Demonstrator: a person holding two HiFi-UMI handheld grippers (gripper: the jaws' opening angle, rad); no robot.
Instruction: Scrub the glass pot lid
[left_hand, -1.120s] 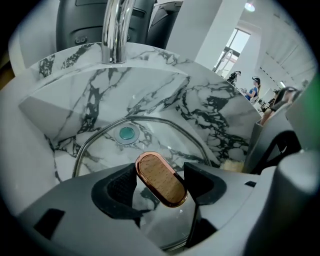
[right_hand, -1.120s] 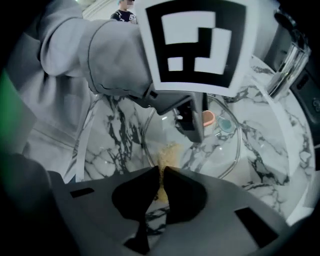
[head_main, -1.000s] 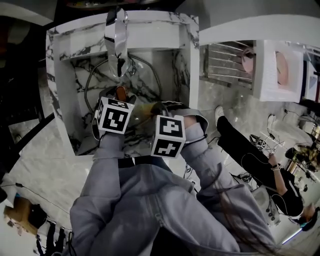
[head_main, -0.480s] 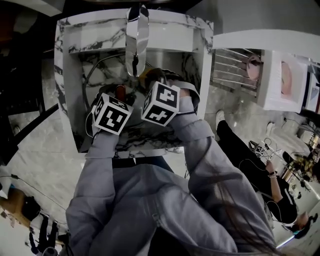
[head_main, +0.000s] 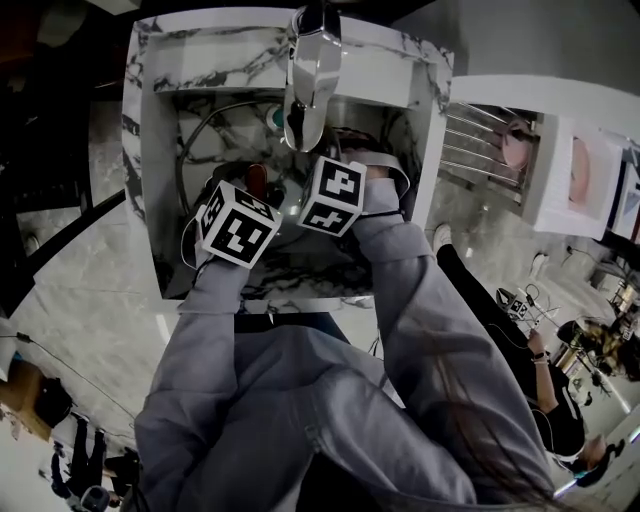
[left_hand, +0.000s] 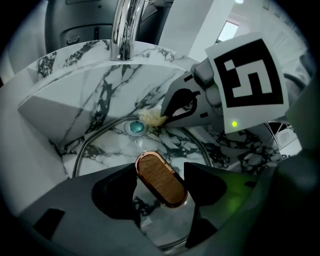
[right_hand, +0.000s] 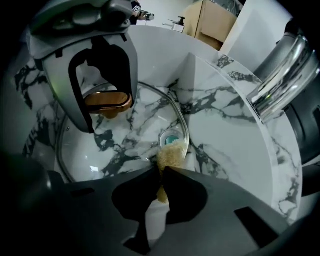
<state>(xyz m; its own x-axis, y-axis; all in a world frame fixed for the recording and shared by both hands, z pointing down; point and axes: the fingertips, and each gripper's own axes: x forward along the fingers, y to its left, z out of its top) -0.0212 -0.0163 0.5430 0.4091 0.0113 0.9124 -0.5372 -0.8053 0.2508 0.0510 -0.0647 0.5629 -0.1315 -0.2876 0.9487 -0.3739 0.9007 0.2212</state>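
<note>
A glass pot lid (left_hand: 100, 150) lies tilted in the marble sink (head_main: 150, 200), its metal rim showing in the right gripper view (right_hand: 182, 125). My left gripper (left_hand: 161, 181) is shut on the lid's wooden, copper-rimmed knob (left_hand: 156, 175), which also shows in the other views (right_hand: 107, 102) (head_main: 257, 180). My right gripper (right_hand: 161, 175) is shut on a yellow scrub sponge (right_hand: 171, 152). The sponge (left_hand: 152, 118) presses on the lid's far rim beside the teal drain (right_hand: 171, 137). In the head view both marker cubes (head_main: 238, 225) (head_main: 333, 195) sit close together over the sink.
The chrome faucet (head_main: 310, 70) hangs over the basin just above the right gripper. The sink's marble walls (right_hand: 235, 150) close in on all sides. A metal drying rack (head_main: 480, 140) stands to the right, and a person sits on the floor (head_main: 500, 310) at the right.
My right gripper has carried the sponge from the lid's near side toward the faucet, to the far rim by the drain. The left gripper has stayed on the knob.
</note>
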